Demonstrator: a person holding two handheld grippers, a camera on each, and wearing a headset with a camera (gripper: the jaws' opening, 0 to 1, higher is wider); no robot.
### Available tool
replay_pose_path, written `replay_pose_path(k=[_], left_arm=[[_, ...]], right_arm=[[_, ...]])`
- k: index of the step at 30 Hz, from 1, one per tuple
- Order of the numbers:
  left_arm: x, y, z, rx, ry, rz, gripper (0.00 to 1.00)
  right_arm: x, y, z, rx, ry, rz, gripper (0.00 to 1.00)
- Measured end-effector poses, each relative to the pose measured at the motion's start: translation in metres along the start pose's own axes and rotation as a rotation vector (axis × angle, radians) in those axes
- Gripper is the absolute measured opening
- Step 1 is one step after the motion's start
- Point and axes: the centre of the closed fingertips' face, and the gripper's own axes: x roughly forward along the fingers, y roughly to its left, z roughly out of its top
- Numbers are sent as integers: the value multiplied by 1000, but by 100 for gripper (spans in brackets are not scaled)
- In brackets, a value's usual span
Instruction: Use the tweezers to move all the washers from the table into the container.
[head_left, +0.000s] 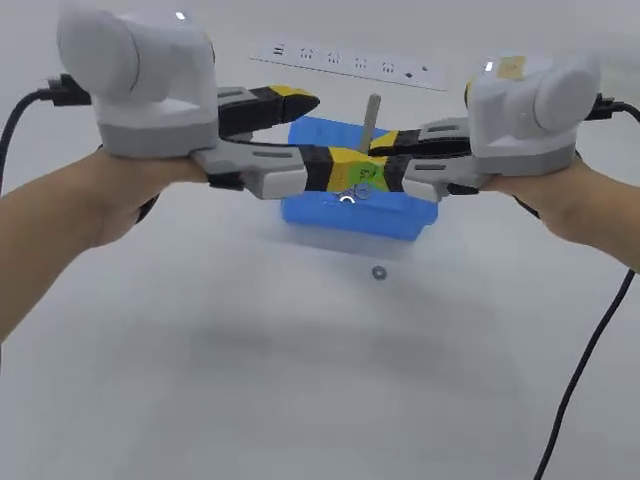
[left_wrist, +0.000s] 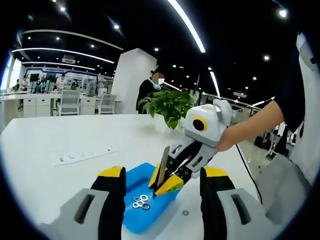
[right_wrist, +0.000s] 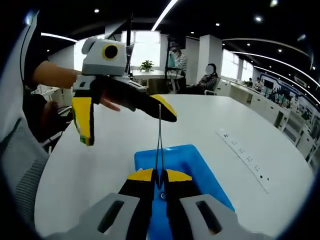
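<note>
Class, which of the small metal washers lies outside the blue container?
The lone small silver metal washer on the white table, just in front of the blue plastic container; the other washers lie clustered inside it.

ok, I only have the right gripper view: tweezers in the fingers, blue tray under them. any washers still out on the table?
Observer: Yes, one. The head view shows a small silver metal washer on the white table, off the near side of the blue plastic container and not touching it.
Operator: and inside the container? can't make out its floor from here.
Observer: The left gripper view shows a small cluster of silver washers lying on its floor, close to the tip of the right gripper, whose fingers are shut on the grey metal tweezers.
</note>
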Motion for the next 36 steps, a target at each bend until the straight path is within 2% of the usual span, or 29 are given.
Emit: replay_pose_path(k=[2, 4, 6, 7, 10, 12, 15, 17, 25, 31, 34, 35, 36], left_arm=[[4, 1, 4, 17, 6, -24, 58], [8, 1, 6, 26, 22, -55, 57], [10, 1, 7, 47, 38, -63, 55], [11, 0, 8, 68, 41, -76, 52], [13, -3, 10, 63, 41, -104, 37], [14, -11, 12, 93, 51, -143, 29], [15, -17, 13, 105, 64, -171, 26], [14, -17, 13, 126, 74, -176, 24], [10, -21, 20, 155, 70, -237, 9], [8, -26, 21, 237, 86, -263, 6], [7, -31, 21, 334, 104, -254, 4], [8, -34, 23, 337, 102, -253, 4], [8, -35, 24, 367, 103, -251, 4]], right_arm=[[0, 1, 1, -2, -6, 4, 8], [0, 1, 3, -7, -7, 8, 8], [1, 2, 5, -12, -11, 12, 8], [0, 2, 6, -13, -13, 14, 8], [0, 4, 8, -22, -18, 21, 8], [0, 5, 8, -31, -14, 25, 8], [0, 6, 6, -36, -8, 30, 8], [-1, 6, 5, -37, -4, 31, 8], [-5, 9, 6, -47, 1, 37, 8], [-6, 11, 8, -56, 0, 42, 8], [-7, 11, 10, -62, -1, 34, 9], [-8, 11, 11, -61, -6, 31, 10], [-9, 11, 13, -64, -10, 28, 10]])
